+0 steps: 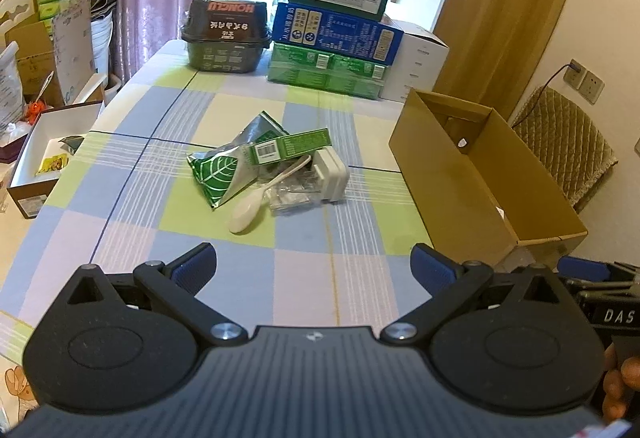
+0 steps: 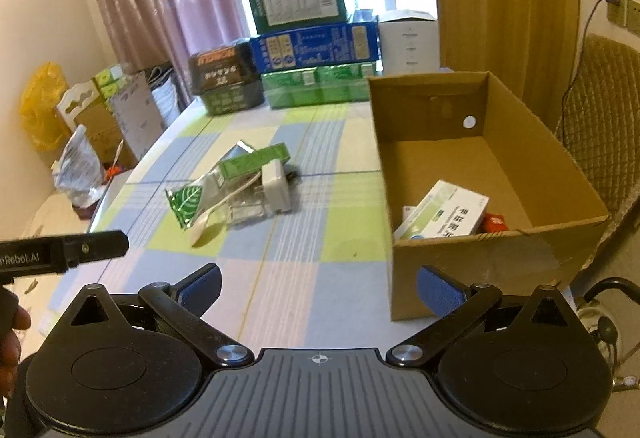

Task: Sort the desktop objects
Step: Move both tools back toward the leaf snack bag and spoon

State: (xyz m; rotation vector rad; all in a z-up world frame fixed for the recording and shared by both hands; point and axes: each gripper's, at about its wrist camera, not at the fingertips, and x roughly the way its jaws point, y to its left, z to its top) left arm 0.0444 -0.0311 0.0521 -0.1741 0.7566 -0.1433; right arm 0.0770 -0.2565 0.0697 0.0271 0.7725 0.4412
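Observation:
A small pile lies mid-table: a green leaf-print foil packet (image 1: 216, 174) (image 2: 188, 202), a slim green box (image 1: 292, 148) (image 2: 256, 162) resting across it, a white plastic spoon (image 1: 256, 204) (image 2: 208, 220), a white plug adapter (image 1: 330, 176) (image 2: 276, 186) and a clear plastic piece (image 1: 290, 196). My left gripper (image 1: 314, 266) is open, well short of the pile, nothing between its fingers. My right gripper (image 2: 318, 286) is open too, near the table's front edge beside the cardboard box (image 2: 496, 242) (image 1: 460, 174), which holds a white medicine box (image 2: 444, 212) and something red (image 2: 494, 222).
Stacked green and blue cartons (image 1: 336, 38) and a dark instant-food tub (image 1: 224, 34) stand at the table's far end. An open white-lined box (image 1: 44, 158) sits off the left edge among bags. A quilted chair (image 2: 600, 126) stands at the right. The checked tablecloth (image 1: 280, 278) covers the table.

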